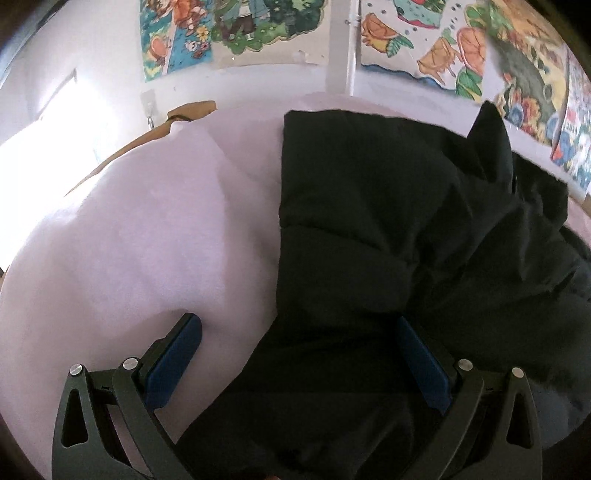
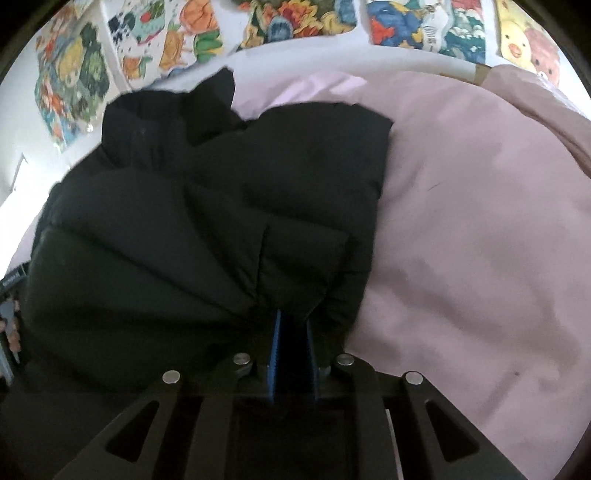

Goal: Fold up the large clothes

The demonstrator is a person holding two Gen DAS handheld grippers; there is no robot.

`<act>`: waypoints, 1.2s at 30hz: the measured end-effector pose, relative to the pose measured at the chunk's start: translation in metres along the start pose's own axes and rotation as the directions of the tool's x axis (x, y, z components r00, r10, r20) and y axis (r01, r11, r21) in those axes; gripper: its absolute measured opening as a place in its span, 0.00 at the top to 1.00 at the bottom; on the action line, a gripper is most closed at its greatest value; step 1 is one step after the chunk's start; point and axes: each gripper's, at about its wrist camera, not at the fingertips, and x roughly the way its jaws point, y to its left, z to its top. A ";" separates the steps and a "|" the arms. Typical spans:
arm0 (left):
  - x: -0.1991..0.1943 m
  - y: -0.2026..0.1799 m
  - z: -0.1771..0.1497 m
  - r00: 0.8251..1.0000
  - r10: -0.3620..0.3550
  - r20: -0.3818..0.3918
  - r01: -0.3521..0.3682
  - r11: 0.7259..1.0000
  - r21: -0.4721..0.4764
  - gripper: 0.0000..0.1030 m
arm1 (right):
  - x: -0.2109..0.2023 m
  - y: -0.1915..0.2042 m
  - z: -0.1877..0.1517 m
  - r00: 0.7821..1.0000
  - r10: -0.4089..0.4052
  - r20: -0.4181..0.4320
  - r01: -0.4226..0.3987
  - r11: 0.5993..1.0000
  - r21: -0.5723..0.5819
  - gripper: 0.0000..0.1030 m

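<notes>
A black puffer jacket point(image 1: 388, 229) lies bunched on a pale pink bed sheet point(image 1: 147, 240). My left gripper point(image 1: 299, 332) is open wide above the jacket's near left edge, its blue pads point(image 1: 173, 362) apart, one over the sheet and one over the jacket. In the right wrist view the jacket point(image 2: 184, 221) fills the left and middle, on the pink sheet point(image 2: 480, 221). My right gripper point(image 2: 293, 332) is shut on a fold of the jacket's near edge, the cloth pinched between the blue pads point(image 2: 275, 350).
A white wall with colourful cartoon posters point(image 1: 424, 44) runs behind the bed; the posters also show in the right wrist view point(image 2: 295, 22). A brown item point(image 1: 184, 114) lies at the sheet's far left edge. Pink bedding point(image 2: 535, 99) is heaped at far right.
</notes>
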 end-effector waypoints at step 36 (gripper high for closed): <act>-0.001 -0.108 0.172 0.917 -0.393 0.069 0.394 0.919 -0.009 0.01 | 0.034 0.023 0.183 0.916 0.305 0.261 -0.356 0.918 0.175 0.27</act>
